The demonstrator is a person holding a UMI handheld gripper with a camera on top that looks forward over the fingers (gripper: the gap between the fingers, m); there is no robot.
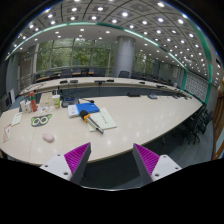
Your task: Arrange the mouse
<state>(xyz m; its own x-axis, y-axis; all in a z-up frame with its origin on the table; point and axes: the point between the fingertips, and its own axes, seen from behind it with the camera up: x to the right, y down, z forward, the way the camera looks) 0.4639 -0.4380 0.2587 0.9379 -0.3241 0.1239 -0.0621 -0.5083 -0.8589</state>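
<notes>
Large pale table [140,112], blue object [88,108], papers [100,121], scissors [40,120] on it

the gripper [111,160] is held up and level, aimed straight ahead with its two fingers reaching forward side by side. the fingers stand wide apart, a broad gap between them and nothing in it. each finger carries a magenta pad [76,155] on its inner face, ribbed and angled inward, the pair facing each other across the gap. the pale finger bodies spread outward below the pads. neither finger touches anything. the hand holding the gripper is out of sight behind the camera.
</notes>
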